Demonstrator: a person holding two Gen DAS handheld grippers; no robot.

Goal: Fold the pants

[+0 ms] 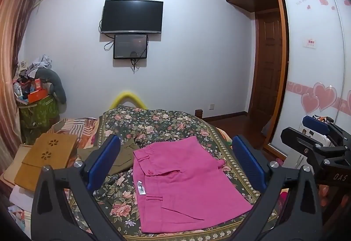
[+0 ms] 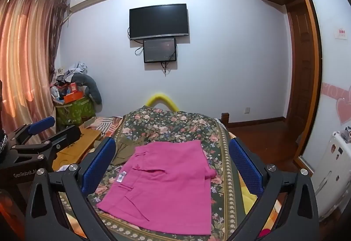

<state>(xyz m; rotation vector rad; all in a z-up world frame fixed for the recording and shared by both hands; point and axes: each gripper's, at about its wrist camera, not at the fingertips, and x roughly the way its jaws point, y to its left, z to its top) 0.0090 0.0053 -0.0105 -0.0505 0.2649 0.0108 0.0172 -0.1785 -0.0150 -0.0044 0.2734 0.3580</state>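
Observation:
Pink pants (image 1: 186, 184) lie folded flat into a compact rectangle on the floral bedspread (image 1: 153, 122), with a back pocket and white label facing up. They also show in the right wrist view (image 2: 166, 188). My left gripper (image 1: 175, 162) is open and empty, held above the pants. My right gripper (image 2: 173, 164) is open and empty too, above the pants. The right gripper shows at the right edge of the left wrist view (image 1: 318, 138), and the left gripper shows at the left edge of the right wrist view (image 2: 41, 131).
An olive garment (image 1: 125, 155) lies just beyond the pants on the left. A wooden lap tray (image 1: 46, 157) rests at the bed's left edge. A green basket of clutter (image 1: 37, 107) stands in the corner. A wardrobe (image 1: 318, 54) and wooden floor are on the right.

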